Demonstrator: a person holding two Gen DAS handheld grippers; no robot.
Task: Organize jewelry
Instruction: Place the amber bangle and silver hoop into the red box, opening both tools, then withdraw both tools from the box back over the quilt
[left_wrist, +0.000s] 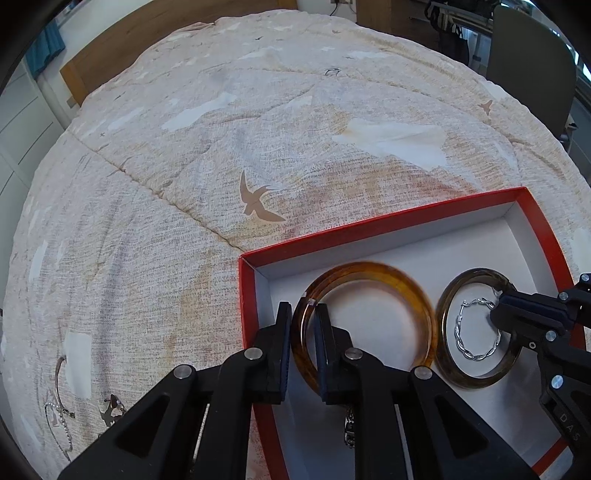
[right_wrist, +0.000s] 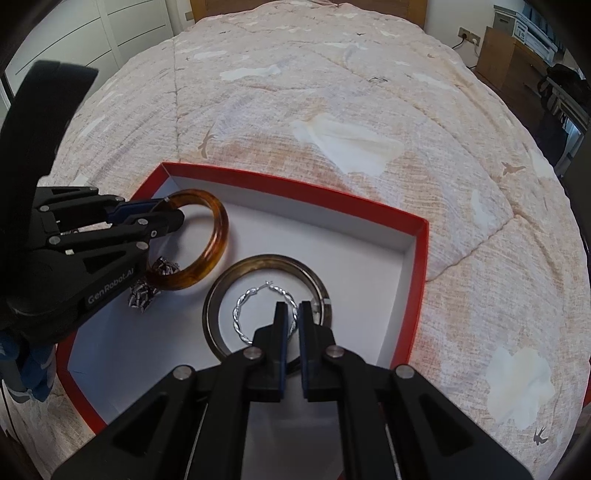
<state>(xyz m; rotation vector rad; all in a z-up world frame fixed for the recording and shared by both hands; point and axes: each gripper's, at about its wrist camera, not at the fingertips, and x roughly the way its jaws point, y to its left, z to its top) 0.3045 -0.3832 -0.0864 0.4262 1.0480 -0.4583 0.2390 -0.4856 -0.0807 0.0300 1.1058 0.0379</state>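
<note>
A red box (left_wrist: 246, 291) (right_wrist: 419, 258) with a white inside lies on the bed. My left gripper (left_wrist: 302, 314) (right_wrist: 173, 212) is shut on the rim of an amber bangle (left_wrist: 406, 284) (right_wrist: 218, 236) inside the box. Beside it lies a dark olive bangle (left_wrist: 443, 354) (right_wrist: 266, 260) with a twisted silver hoop earring (left_wrist: 476, 354) (right_wrist: 243, 299) inside it. My right gripper (right_wrist: 293, 314) (left_wrist: 496, 308) is shut on the hoop's right side. A small silver piece (right_wrist: 142, 297) (left_wrist: 349, 428) lies in the box under the left gripper.
The bed has a beige quilt (left_wrist: 221, 129) (right_wrist: 369, 92) with bird prints. A thin silver chain (left_wrist: 59, 417) lies on the quilt left of the box. A wooden headboard (left_wrist: 129, 40), white cupboards (right_wrist: 110, 29) and a grey chair (left_wrist: 528, 62) stand around the bed.
</note>
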